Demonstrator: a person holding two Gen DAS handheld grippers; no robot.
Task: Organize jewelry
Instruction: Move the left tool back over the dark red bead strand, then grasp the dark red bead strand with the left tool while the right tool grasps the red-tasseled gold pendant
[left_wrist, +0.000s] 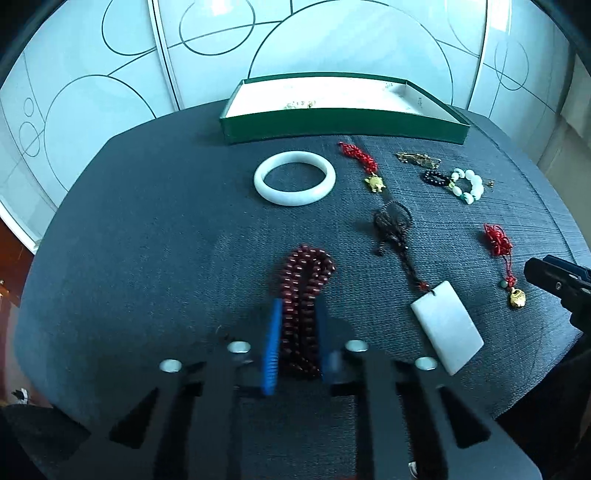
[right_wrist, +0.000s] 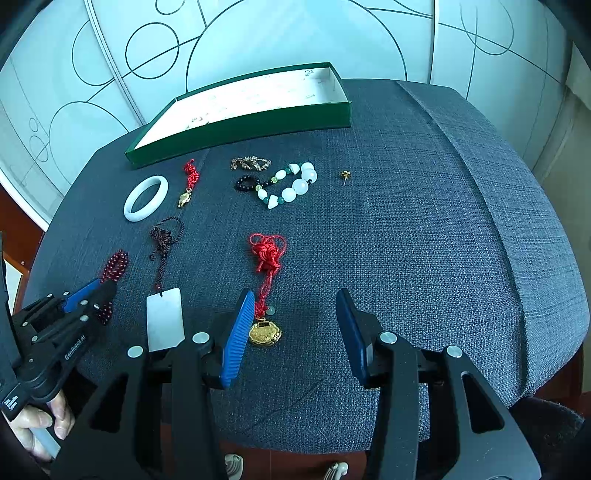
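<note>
Beads first: in the left wrist view the left gripper (left_wrist: 297, 332) has clamped its blue pads on the dark red bead strand (left_wrist: 304, 291), which lies on the grey cushion (left_wrist: 147, 240) nearer than the green box (left_wrist: 341, 125).

From the right wrist view, the right gripper (right_wrist: 295, 332) stands half open, empty, with the gold locket pendant (right_wrist: 265, 332) between its fingers, well short of the green box (right_wrist: 240, 125).

White lettering reading "GenRobot AI" runs along the black body of the left gripper (right_wrist: 107, 291), seen from the right wrist camera. A small white mark sits on the black strap lower down by the person's hand (right_wrist: 40, 424), too small to read. Faint printing inside the green box (right_wrist: 240, 122) is also too blurred to make out.
</note>
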